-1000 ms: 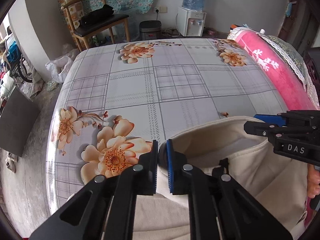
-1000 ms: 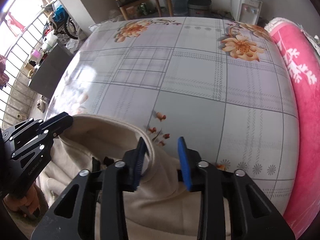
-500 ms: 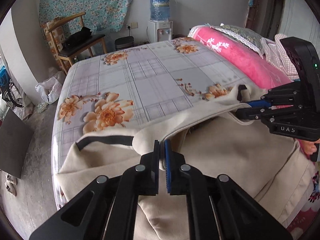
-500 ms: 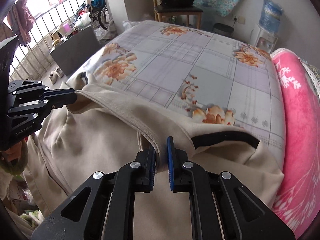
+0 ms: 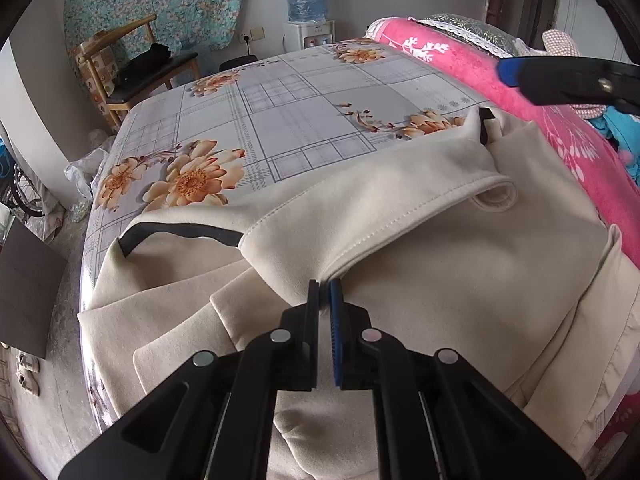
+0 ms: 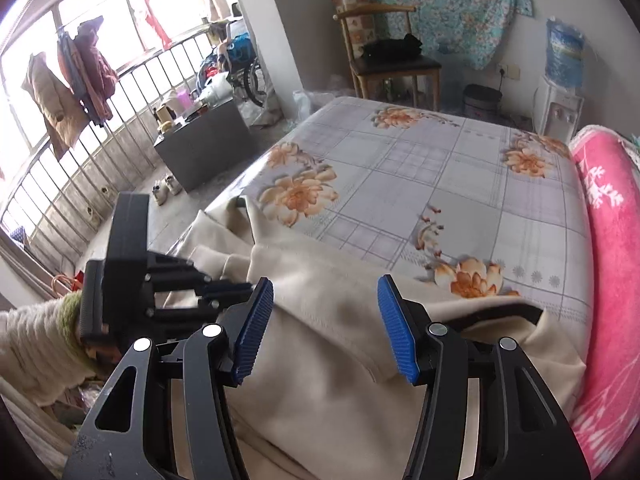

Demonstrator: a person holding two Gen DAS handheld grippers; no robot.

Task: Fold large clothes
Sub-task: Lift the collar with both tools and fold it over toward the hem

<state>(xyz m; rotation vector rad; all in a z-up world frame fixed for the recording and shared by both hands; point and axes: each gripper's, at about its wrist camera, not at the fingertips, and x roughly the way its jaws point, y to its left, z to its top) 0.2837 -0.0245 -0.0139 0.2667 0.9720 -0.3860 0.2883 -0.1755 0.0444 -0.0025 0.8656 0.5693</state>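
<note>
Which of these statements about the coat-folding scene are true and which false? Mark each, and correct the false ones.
1. The right tool is open. True.
2. The left tool is open wide. False: it is shut on the cream coat.
3. The coat lies on the floral bedsheet. True.
4. The rolled blanket beside the coat is blue. False: it is pink.
5. A water dispenser stands by the far wall. True.

Black gripper (image 6: 326, 320), blue ribbed pads (image 6: 398, 334), silver screws.
</note>
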